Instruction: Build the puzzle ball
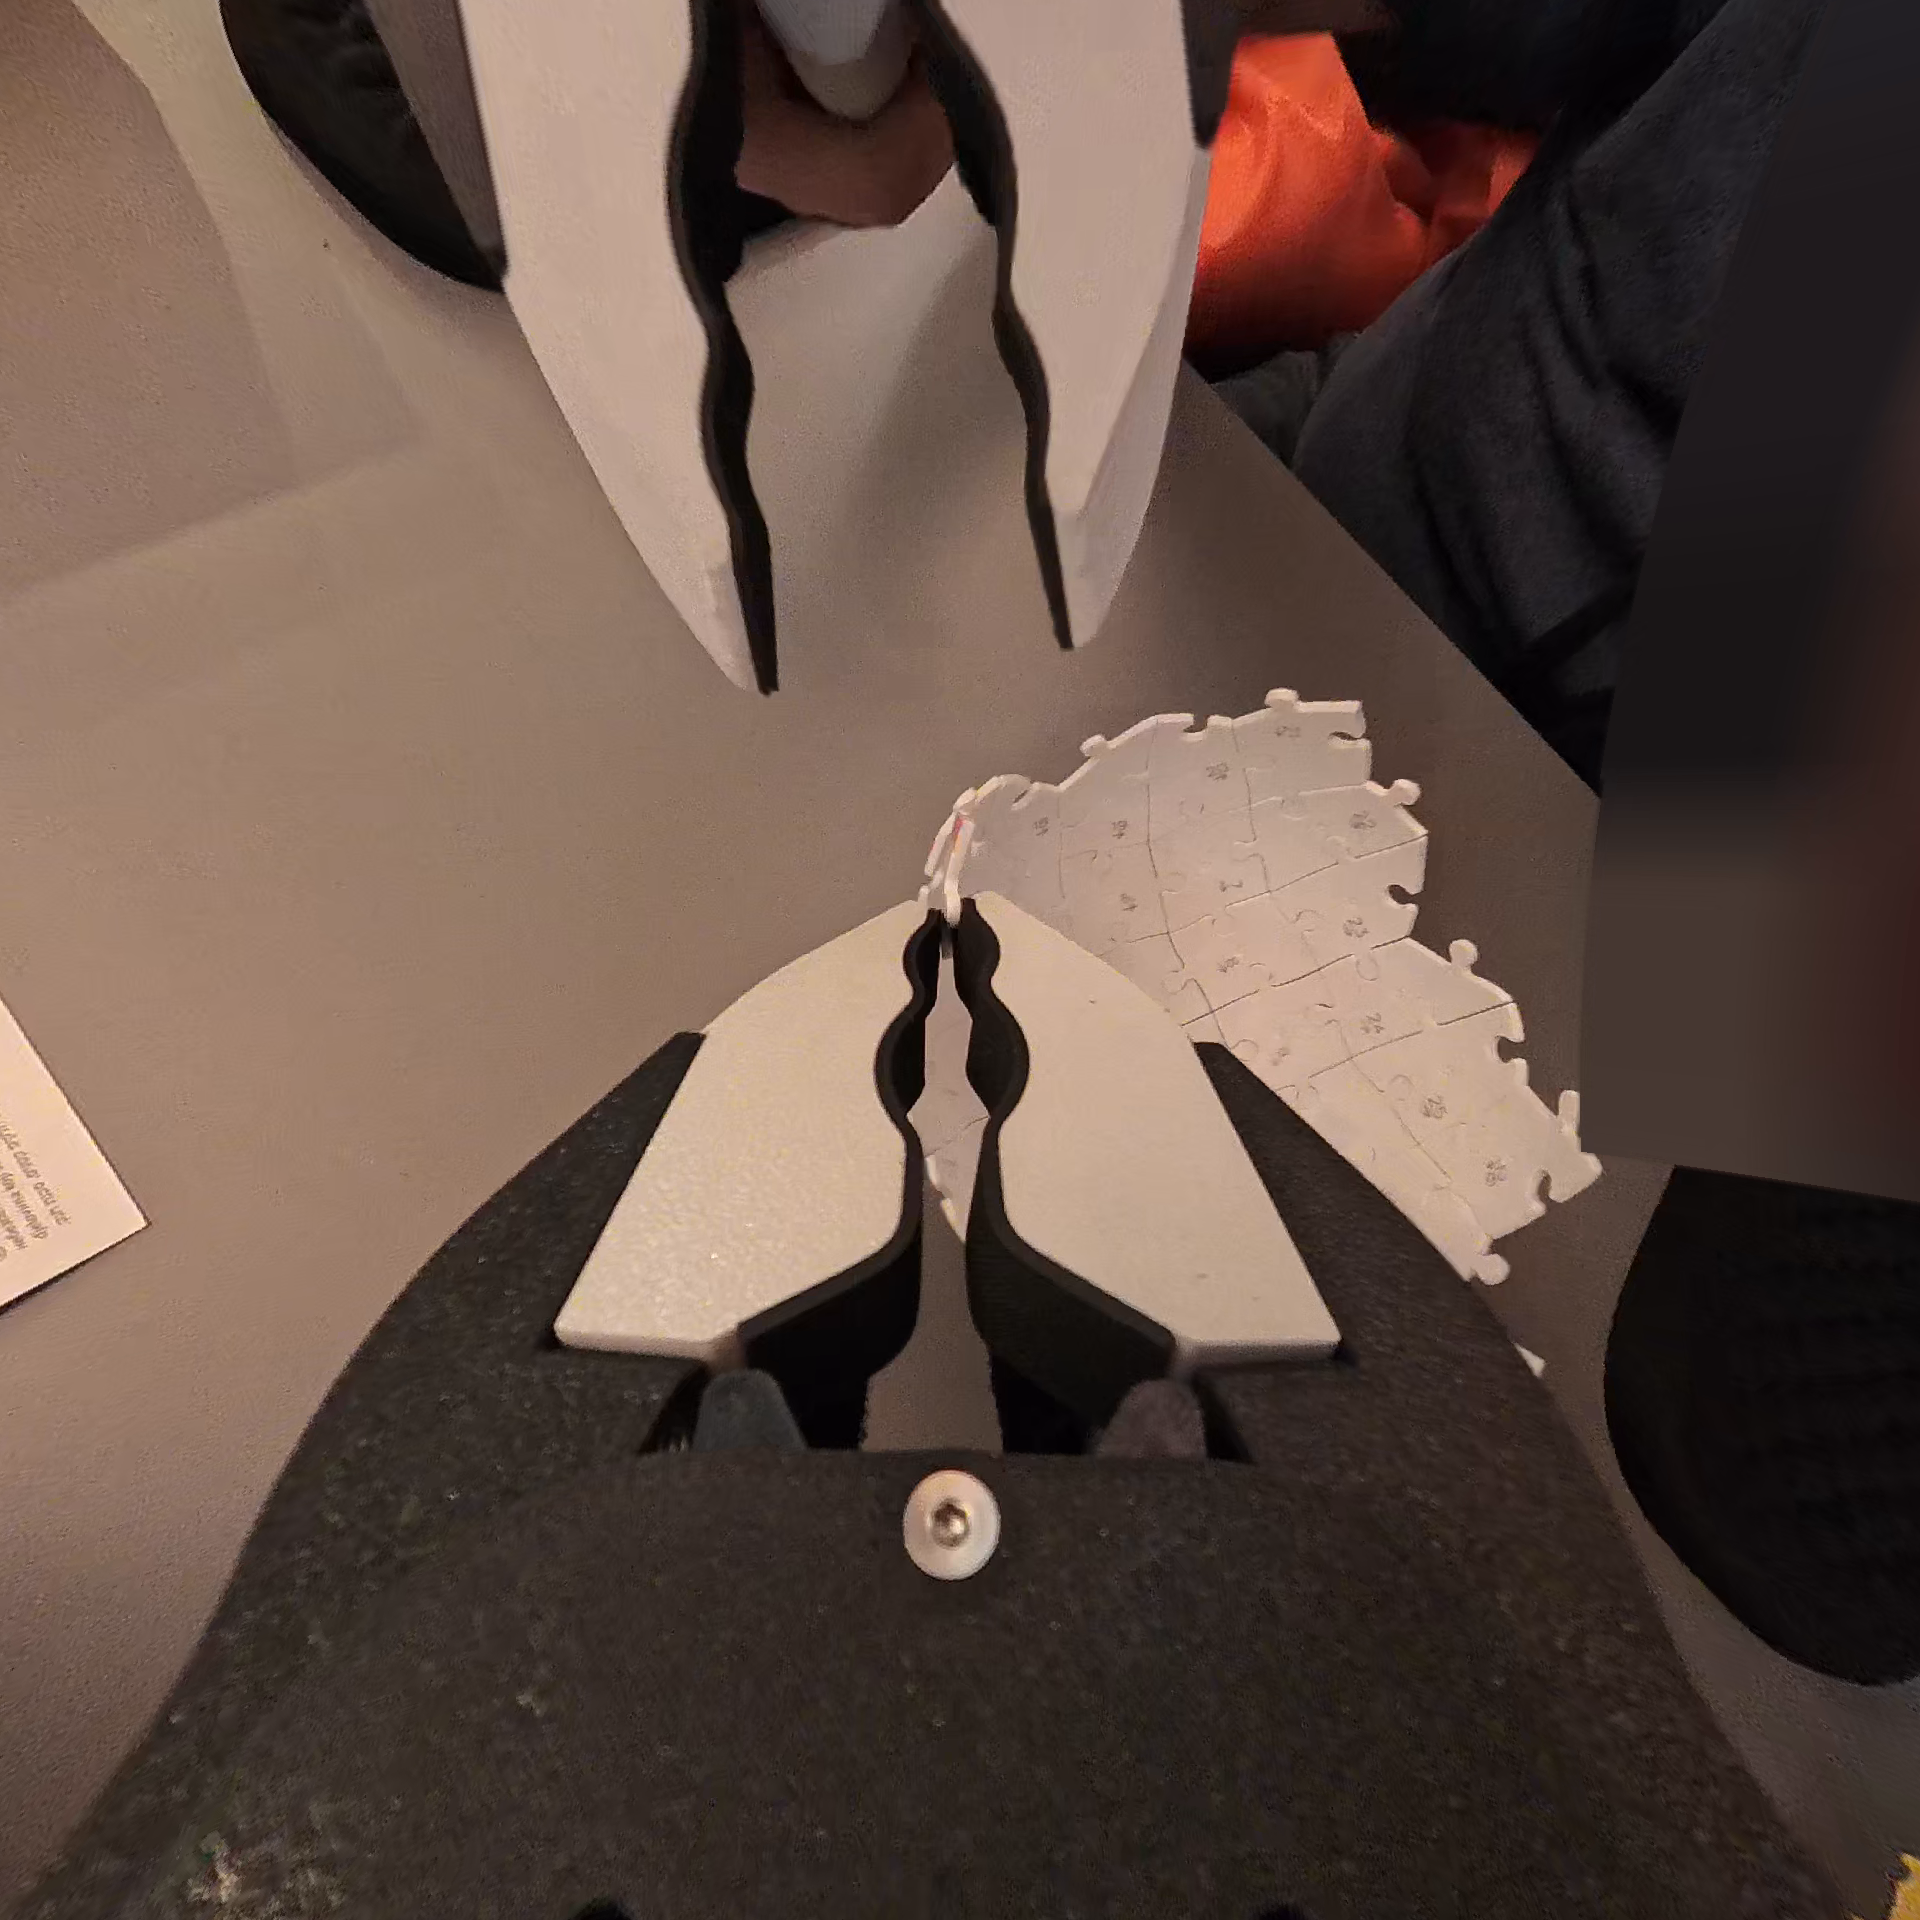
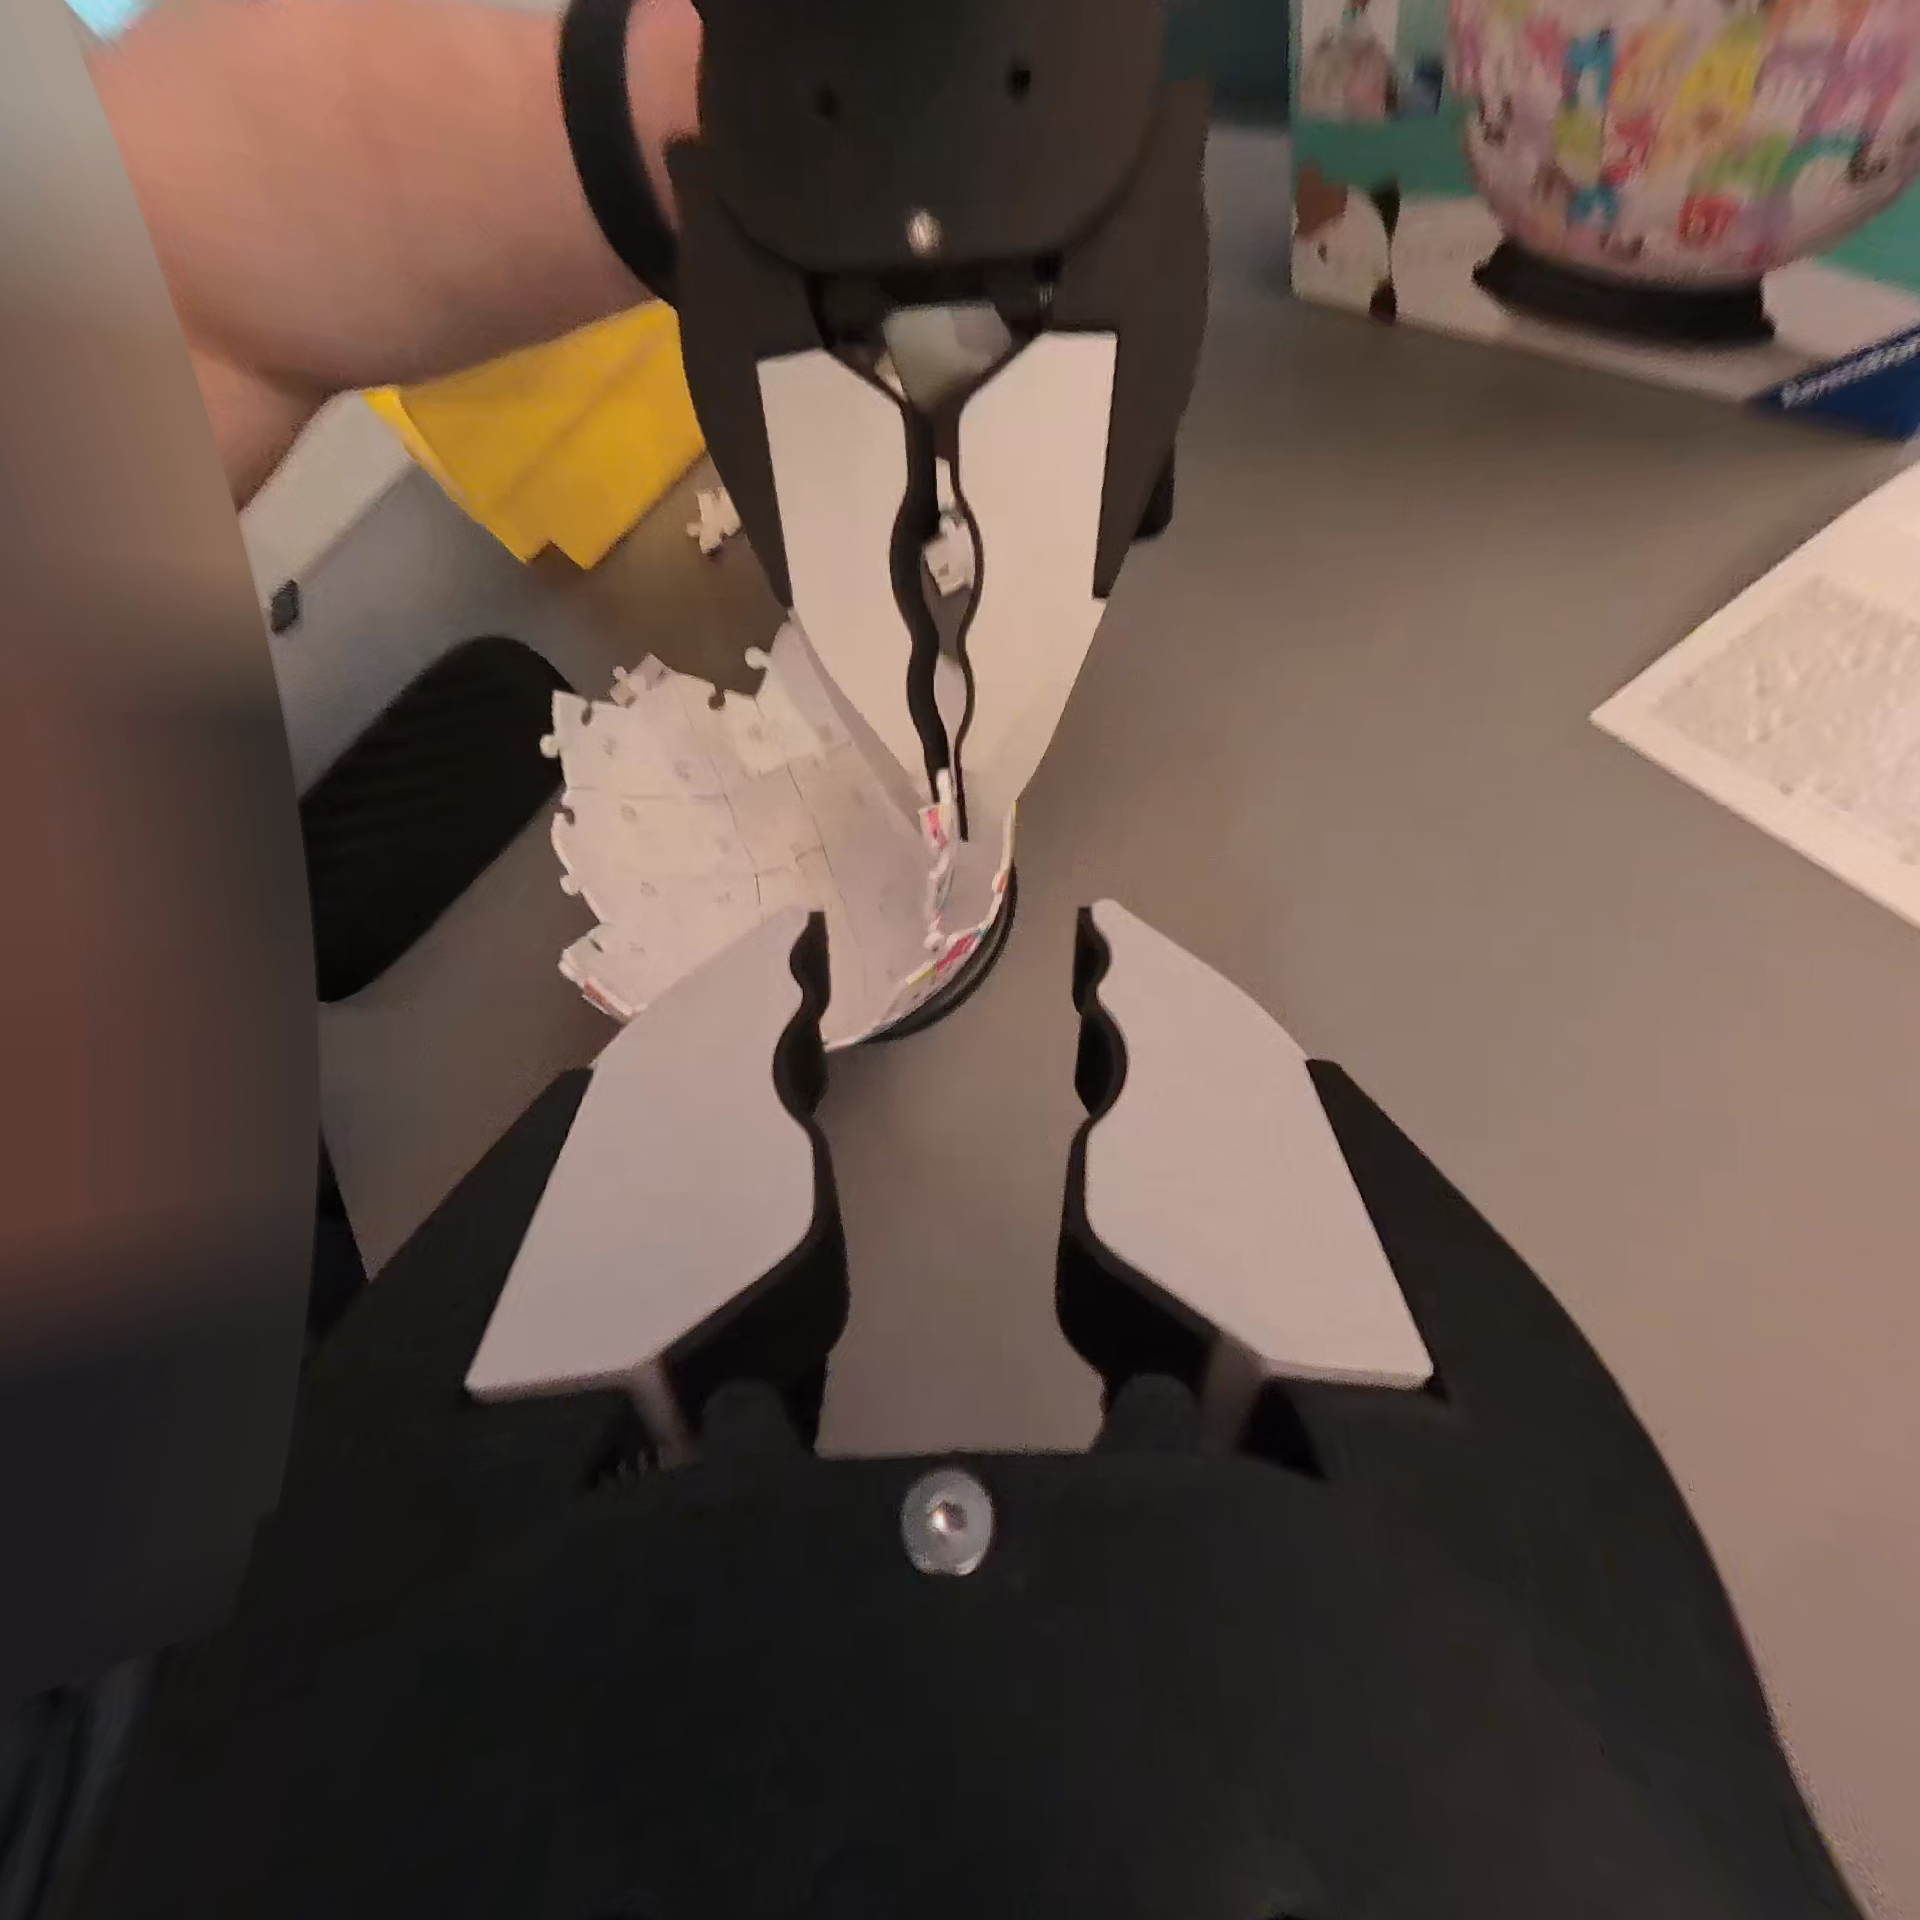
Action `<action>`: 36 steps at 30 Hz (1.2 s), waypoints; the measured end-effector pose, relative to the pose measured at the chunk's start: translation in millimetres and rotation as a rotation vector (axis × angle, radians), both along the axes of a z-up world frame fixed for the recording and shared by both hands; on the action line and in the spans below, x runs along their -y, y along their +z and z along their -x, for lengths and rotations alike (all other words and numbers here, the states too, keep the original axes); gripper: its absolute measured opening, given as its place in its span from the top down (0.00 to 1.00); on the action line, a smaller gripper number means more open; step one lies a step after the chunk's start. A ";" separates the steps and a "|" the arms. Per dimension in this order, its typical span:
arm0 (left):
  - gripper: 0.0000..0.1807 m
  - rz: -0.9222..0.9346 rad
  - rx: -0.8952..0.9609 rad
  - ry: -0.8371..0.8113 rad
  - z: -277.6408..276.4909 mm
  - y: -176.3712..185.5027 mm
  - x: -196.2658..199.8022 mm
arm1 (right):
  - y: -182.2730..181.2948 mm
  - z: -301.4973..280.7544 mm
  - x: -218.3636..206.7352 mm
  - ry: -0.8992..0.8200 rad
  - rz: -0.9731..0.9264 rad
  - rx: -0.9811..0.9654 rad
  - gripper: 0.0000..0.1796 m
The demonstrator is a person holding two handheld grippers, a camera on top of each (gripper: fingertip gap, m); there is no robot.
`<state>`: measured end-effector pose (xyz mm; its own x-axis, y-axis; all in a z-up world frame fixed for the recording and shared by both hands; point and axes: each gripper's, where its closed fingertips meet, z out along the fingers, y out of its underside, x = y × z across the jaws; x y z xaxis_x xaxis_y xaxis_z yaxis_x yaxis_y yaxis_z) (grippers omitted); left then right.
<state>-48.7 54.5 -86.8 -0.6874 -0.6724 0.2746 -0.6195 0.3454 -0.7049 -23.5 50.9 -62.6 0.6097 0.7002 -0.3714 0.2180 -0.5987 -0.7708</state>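
Left gripper [image 1: 951, 914] pressed on the rim of the curved white puzzle shell [image 1: 1278, 956] above the grey table [image 1: 364, 831], facing the right gripper [image 2: 951, 925], spread wide, wavy black pads.

the rim of the half-built puzzle ball [image 2: 727, 821] is being pinched by the left gripper [image 2: 951, 821]; the right gripper [image 2: 951, 935] is being held apart above the bench [image 2: 1351, 831].
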 end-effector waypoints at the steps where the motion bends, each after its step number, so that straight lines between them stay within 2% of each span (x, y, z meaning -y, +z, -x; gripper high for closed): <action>1: 0.99 -0.005 0.001 -0.001 -0.2 -0.5 -0.4 | -2.8 2.0 1.7 -0.002 0.026 0.021 0.74; 5: 0.99 -0.013 0.003 -0.003 -1.2 -2.1 -0.7 | -10.7 6.4 7.1 -0.023 0.180 0.100 0.78; 10: 0.99 -0.011 0.004 0.009 -1.9 -5.7 -1.8 | -16.6 6.2 -0.8 -0.069 0.224 0.187 0.79; 16: 0.99 0.017 0.009 0.016 -3.1 -6.6 -1.1 | -22.0 9.3 -1.2 -0.107 0.320 0.142 0.79; 27: 0.99 0.011 0.004 0.007 -3.6 -8.6 -1.6 | -35.1 11.7 -3.4 -0.122 0.321 0.246 0.79; 36: 0.99 -0.001 0.022 0.012 -4.4 -7.5 -0.9 | -37.1 11.8 -6.7 -0.126 0.350 0.353 0.85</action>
